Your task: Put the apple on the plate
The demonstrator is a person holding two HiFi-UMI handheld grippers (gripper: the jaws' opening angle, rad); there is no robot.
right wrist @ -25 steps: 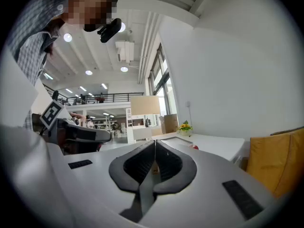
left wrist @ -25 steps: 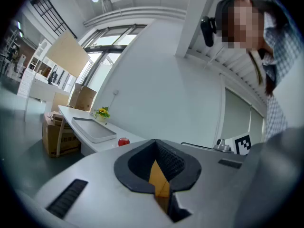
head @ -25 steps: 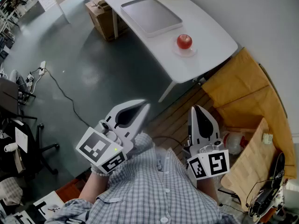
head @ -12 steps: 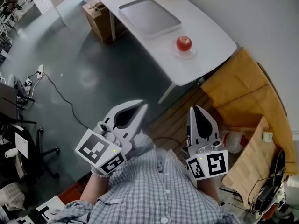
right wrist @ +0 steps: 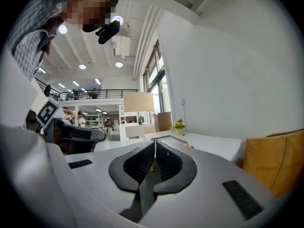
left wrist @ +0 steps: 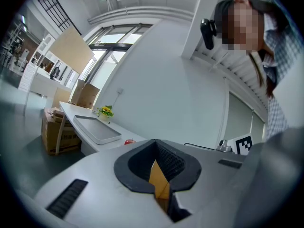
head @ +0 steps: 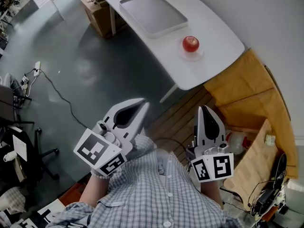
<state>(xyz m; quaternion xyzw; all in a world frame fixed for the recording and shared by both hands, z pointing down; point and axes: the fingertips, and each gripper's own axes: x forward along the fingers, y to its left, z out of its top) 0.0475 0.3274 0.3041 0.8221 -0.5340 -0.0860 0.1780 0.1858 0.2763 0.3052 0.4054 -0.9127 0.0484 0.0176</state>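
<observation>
A red apple rests on a small clear plate near the right end of the white table in the head view. In the left gripper view the apple shows as a small red dot on the far table. Both grippers are held close to my chest, far from the table. My left gripper is shut with nothing in it. My right gripper is also shut and holds nothing.
A grey tray lies on the table left of the apple. Cardboard boxes stand under the table's far end. A tan sofa sits to the right. A cable trails across the grey floor.
The view has shifted slightly, so the table and apple sit a little further right and higher. Both grippers stay shut and near my chest.
</observation>
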